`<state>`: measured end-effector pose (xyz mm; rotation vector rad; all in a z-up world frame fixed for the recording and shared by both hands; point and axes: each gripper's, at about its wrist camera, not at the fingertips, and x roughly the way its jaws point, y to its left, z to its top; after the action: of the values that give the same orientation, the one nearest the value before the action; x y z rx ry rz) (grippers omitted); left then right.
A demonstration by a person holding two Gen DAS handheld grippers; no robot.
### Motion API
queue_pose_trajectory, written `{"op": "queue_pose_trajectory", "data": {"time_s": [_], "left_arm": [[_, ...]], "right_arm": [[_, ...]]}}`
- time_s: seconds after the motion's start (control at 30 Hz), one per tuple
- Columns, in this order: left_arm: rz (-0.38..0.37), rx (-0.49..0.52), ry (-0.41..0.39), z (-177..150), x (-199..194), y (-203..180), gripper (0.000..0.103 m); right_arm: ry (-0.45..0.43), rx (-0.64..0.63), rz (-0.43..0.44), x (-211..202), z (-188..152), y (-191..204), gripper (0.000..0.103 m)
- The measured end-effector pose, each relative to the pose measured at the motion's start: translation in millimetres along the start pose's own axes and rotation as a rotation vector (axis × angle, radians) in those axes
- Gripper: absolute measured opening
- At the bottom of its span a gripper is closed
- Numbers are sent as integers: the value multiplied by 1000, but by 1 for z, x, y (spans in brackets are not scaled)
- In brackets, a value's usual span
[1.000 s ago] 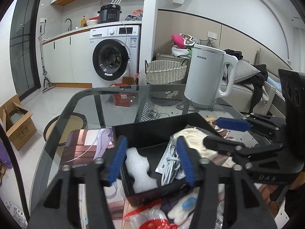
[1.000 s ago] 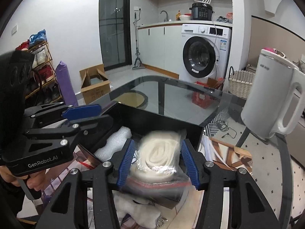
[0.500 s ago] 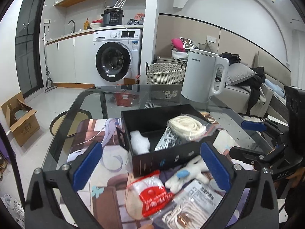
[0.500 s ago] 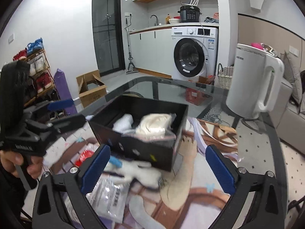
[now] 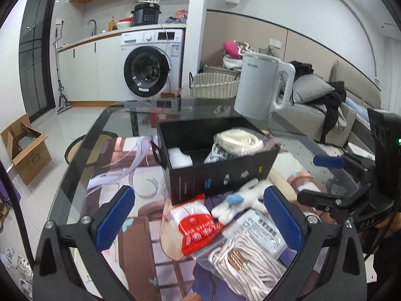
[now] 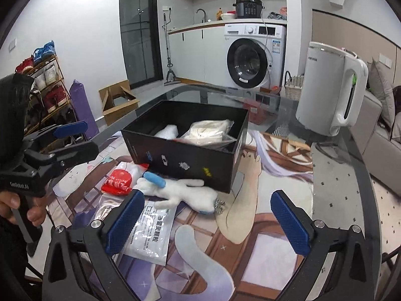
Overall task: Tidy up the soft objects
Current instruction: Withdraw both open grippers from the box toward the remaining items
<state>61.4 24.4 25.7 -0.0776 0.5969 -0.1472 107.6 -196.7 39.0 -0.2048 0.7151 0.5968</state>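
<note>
Left wrist view: left gripper (image 5: 198, 215) spread wide, jaws just opened, gripping nothing, blue ribbed pads hanging over loose packets. Black rectangular box (image 5: 225, 175), matte card, stands on a printed mat (image 5: 120, 165) over a glass table (image 5: 75, 175); it contains a white foam piece (image 5: 179, 156), a bagged coil of cream rope (image 5: 236, 140) and a cable bundle (image 5: 216, 154) partly hidden behind the front wall. In front of the box: red-and-white pouch (image 5: 194, 225), white plush toy (image 5: 240, 199) with a blue part, flat printed sachet (image 5: 263, 230), clear bag of pale cord (image 5: 245, 268). White kettle (image 5: 263, 87), smooth plastic, stands beyond the box. Right gripper (image 5: 328, 178) at the right edge, spread wide. Right wrist view: right gripper (image 6: 208, 223) wide apart, jaws just opened, empty. Box (image 6: 185, 155) ahead; foam piece (image 6: 166, 131) and bagged rope (image 6: 208, 131) inside it. Plush toy (image 6: 180, 192) lies against the box front, pouch (image 6: 117, 181) to its left, sachet (image 6: 147, 233) partly behind the near pad. Kettle (image 6: 328, 87) to the right; left gripper (image 6: 71, 139), held by a hand (image 6: 15, 208), at the left edge.
</note>
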Motion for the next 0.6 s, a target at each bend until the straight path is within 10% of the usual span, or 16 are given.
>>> {"op": "queue_pose_trajectory", "data": {"time_s": [0.6], "left_arm": [[-24, 77, 118, -39, 1, -30, 103]], "right_arm": [[77, -10, 1, 1, -21, 7, 102]]}}
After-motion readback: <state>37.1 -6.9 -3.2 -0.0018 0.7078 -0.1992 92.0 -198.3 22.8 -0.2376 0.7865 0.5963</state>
